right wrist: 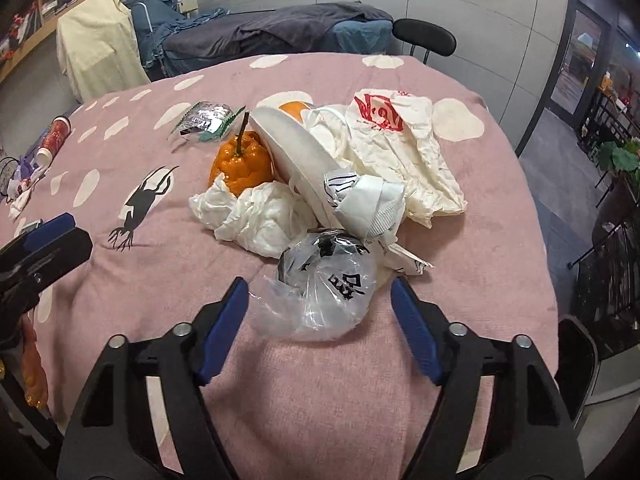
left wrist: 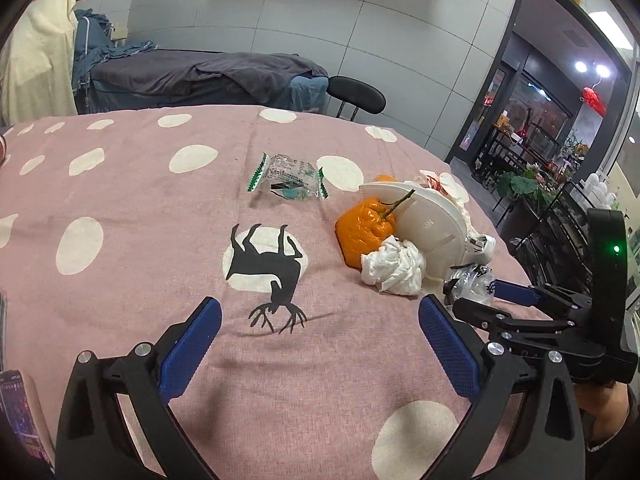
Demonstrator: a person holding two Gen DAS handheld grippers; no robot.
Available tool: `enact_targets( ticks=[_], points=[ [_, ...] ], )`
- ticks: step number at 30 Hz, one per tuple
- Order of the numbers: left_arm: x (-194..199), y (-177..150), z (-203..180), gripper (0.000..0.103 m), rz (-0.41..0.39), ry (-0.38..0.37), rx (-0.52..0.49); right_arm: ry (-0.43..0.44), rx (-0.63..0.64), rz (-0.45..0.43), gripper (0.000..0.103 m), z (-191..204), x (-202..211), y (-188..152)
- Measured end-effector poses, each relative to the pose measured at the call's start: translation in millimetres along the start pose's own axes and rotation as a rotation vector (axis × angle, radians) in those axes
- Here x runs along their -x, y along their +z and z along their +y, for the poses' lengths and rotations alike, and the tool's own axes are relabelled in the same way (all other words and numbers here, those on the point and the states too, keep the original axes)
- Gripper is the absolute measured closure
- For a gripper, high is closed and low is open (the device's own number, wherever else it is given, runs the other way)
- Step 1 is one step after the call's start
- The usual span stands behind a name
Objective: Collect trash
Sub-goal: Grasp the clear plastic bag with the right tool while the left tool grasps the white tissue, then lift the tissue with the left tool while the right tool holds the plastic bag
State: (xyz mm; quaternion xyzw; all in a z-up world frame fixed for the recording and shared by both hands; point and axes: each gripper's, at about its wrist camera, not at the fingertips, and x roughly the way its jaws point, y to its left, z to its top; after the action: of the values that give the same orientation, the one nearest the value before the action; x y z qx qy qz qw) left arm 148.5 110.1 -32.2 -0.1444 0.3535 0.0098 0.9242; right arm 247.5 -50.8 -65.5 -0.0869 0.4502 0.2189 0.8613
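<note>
A second orange fruit sits mostly hidden behind the white mask; the mask's print is unreadable

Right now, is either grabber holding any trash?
No. The left gripper and right gripper are both open; the clear plastic bag lies between the right one's fingers, ungripped.

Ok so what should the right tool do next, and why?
Probably ease the right tool forward and close on the clear plastic bag. Its jaws stand open with the bag lying between the tips, nearest of the trash pile, and nothing is gripped yet.
</note>
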Motion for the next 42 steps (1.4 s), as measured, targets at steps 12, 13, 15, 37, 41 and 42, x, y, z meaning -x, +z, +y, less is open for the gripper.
enact_targets(
  ticks=[12, 13, 15, 37, 41, 42],
  points=[
    [-32.4, 2.3, -29.4, 0.007, 0.084, -0.039, -0.065, 0.022, -0.053, -0.023, 0.062, -7.7, 13.6, -8.5],
    [-35.5, 3.5, -32.9, 0.008, 0.09, -0.048, -0.067, 0.019, -0.056, -0.034, 0.062, -8.2, 19.0, -10.3],
    [-42.9, 6.7, -41.0, 0.009, 0.104, -0.06, -0.079, 0.02, -0.064, -0.051, 0.062, -9.5, 27.7, -13.1],
    [-108.0, 12.9, -76.4, 0.066, 0.264, 0.019, -0.105, 0.039, -0.181, -0.142, 0.062, -42.8, 74.1, -54.7],
    [-93.0, 11.1, -73.9, 0.07, 0.23, -0.019, -0.088, 0.041, -0.198, -0.144, 0.062, -48.6, 72.8, -58.6],
    [-87.2, 10.4, -72.5, 0.07, 0.215, -0.036, -0.085, 0.043, -0.201, -0.145, 0.062, -49.8, 72.4, -59.6]
  ],
)
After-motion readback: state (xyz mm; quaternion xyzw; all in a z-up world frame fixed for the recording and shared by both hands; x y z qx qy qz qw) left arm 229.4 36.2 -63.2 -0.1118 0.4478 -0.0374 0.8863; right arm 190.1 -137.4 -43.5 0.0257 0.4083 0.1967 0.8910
